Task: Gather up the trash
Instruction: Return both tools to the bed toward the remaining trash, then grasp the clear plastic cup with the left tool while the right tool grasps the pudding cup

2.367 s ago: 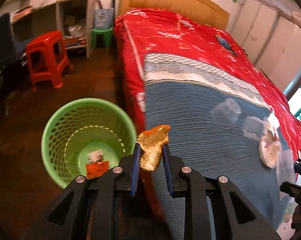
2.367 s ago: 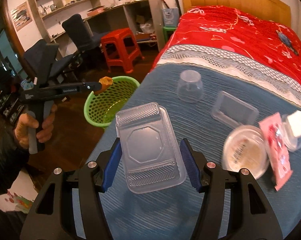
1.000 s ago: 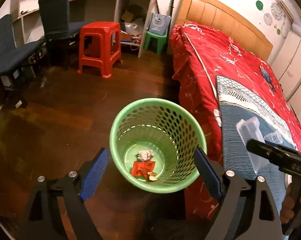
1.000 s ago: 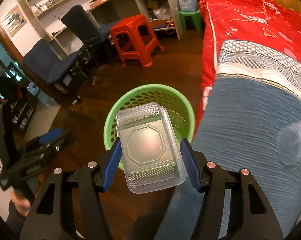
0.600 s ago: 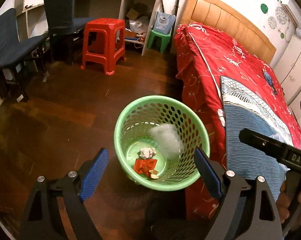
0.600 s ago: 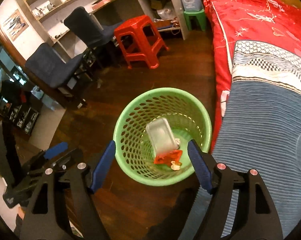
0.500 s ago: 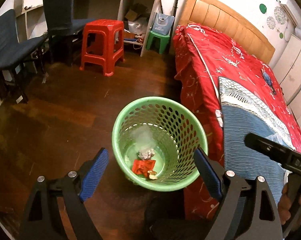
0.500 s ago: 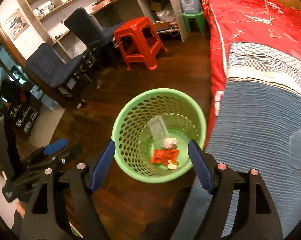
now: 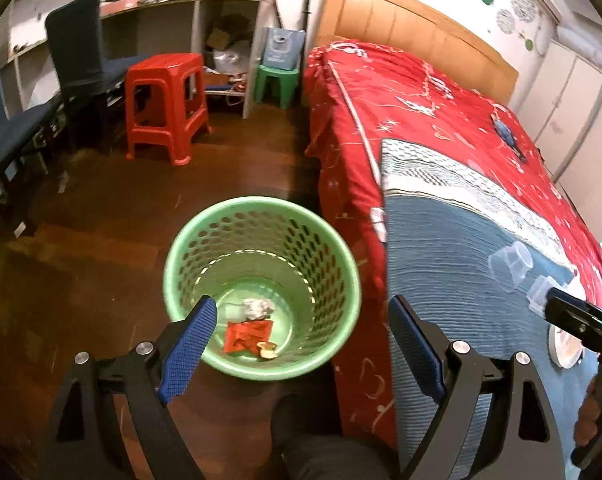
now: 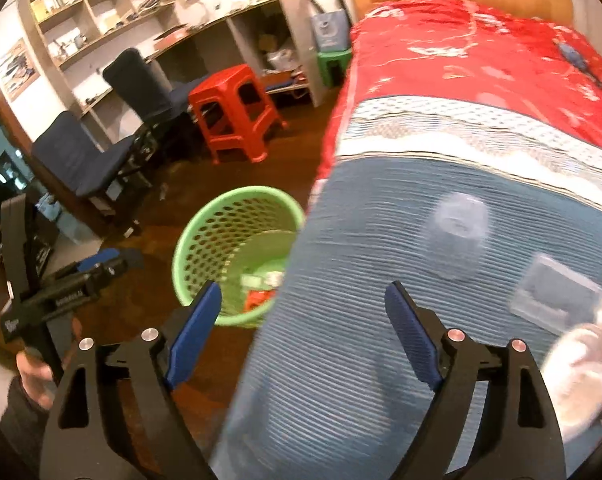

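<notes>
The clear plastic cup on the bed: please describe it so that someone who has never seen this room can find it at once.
Start from the bed with its red cover, then look at the blue-grey ribbed blanket across its near end. On it stands the clear plastic cup, upside down, closer to the patterned white band than the other litter. Its neighbour, a flat rectangular clear container, lies low, while the cup is round and taller.
</notes>
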`<act>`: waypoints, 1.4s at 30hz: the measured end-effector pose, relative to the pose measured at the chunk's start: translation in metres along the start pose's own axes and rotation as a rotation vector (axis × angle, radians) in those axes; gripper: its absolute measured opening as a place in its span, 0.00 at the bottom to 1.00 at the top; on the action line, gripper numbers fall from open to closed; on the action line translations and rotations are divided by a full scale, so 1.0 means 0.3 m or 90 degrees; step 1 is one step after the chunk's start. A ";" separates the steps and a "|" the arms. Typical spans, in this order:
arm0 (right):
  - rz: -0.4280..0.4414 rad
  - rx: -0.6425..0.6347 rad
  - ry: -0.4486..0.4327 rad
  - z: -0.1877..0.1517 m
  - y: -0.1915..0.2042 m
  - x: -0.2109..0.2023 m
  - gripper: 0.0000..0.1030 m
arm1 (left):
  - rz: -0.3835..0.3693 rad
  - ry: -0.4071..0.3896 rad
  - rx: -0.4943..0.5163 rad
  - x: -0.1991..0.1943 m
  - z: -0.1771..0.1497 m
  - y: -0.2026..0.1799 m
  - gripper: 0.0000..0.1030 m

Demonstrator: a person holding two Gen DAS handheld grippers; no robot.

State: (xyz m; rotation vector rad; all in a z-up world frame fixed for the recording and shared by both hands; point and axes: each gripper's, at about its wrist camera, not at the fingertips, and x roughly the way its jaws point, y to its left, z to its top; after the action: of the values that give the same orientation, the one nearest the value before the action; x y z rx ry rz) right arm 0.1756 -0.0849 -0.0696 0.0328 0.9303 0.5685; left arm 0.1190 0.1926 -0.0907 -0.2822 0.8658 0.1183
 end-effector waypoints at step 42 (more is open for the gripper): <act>-0.278 0.226 -0.016 -0.325 -0.487 -0.149 0.64 | -0.098 0.024 0.137 0.085 0.006 -0.468 0.83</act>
State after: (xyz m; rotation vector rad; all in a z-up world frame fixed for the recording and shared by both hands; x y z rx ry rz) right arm 0.1459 -0.2516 -0.1342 0.1516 0.9679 -0.0038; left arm 0.1671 0.0587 -0.0815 -0.1484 0.8834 -0.1234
